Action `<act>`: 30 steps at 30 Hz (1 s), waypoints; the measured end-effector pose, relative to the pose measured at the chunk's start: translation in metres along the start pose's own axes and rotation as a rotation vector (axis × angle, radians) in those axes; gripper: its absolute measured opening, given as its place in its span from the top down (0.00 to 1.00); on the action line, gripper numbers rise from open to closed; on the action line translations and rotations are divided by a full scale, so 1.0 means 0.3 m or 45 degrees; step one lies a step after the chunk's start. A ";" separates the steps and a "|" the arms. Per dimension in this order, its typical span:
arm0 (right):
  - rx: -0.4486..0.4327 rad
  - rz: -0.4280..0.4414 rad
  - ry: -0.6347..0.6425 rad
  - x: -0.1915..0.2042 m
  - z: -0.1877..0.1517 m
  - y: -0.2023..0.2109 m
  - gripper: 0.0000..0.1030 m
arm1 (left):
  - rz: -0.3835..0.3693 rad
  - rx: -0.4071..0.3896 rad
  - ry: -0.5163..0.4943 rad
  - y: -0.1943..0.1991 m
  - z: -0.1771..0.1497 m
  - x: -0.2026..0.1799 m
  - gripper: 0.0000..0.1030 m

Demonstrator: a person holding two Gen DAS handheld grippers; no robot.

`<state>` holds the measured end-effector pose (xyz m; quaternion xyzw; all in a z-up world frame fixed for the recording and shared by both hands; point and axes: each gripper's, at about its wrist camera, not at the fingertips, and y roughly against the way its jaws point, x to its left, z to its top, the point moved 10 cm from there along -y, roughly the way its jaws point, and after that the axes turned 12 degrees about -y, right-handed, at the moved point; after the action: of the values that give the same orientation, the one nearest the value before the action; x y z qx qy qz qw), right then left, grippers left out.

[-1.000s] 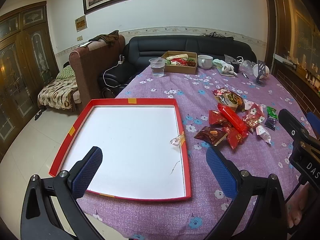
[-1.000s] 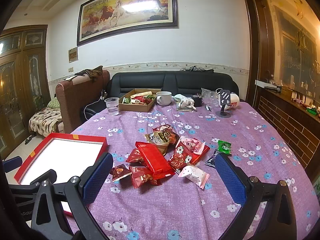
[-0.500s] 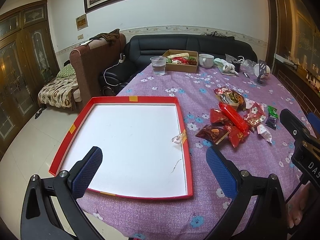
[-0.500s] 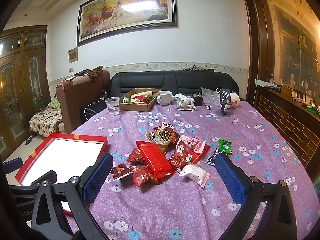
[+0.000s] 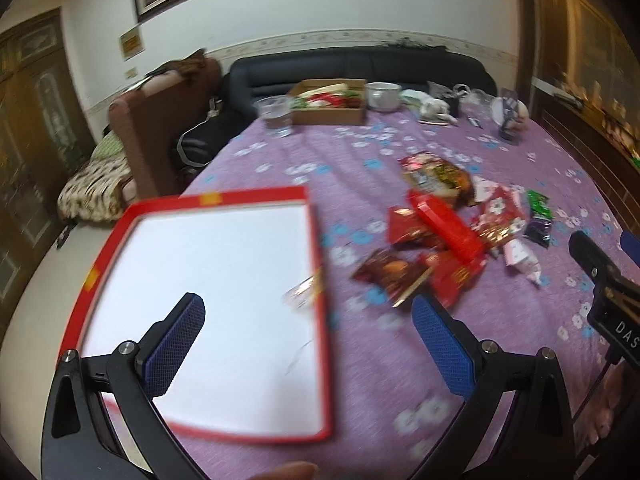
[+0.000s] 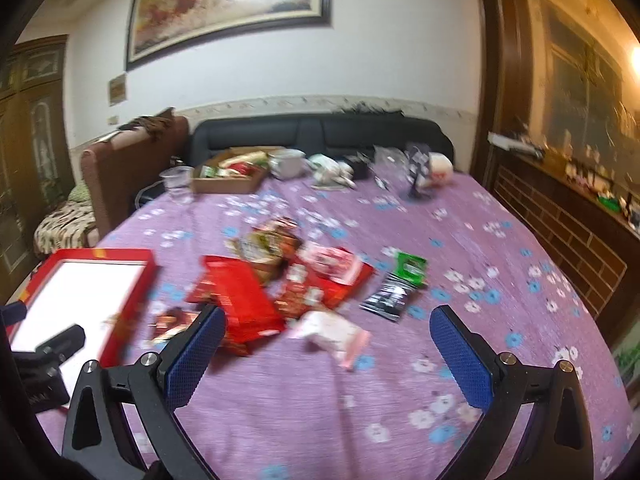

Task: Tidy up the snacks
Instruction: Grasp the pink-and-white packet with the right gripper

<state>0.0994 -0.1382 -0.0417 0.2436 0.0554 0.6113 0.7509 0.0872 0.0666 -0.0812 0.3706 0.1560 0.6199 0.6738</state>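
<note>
Looking through the left wrist view, the left gripper [image 5: 308, 344] hangs over the near edge of the red tray [image 5: 316, 240], its blue fingers wide apart and holding nothing. The white inside of the tray is bare; only a small clear scrap lies at its right rim. The pile of snack packets [image 5: 452, 236] lies on the purple tablecloth [image 5: 360, 168], to the right of the tray and apart from it.

In the right wrist view, the right gripper [image 6: 320, 356] is also spread open and empty, hovering just before the pile; a pink packet [image 6: 334, 334] lies nearest. Judging from this, no snack is sorted yet, so the whole task is left.
</note>
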 end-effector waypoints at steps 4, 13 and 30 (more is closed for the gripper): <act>-0.026 -0.028 -0.011 -0.123 0.041 -0.065 0.00 | -0.024 0.023 -0.099 -0.071 0.068 -0.115 0.00; 0.423 0.038 0.083 -0.167 -0.153 -0.228 0.00 | -0.038 0.161 -0.180 -0.231 0.051 -0.211 0.00; 0.597 0.103 0.135 -0.093 -0.231 -0.388 0.79 | -0.095 0.083 -0.126 -0.183 0.091 -0.092 0.00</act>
<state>0.1697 -0.1596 -0.1587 0.3808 0.2252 0.6232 0.6449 0.1399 0.0342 -0.1076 0.4163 0.1563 0.5700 0.6909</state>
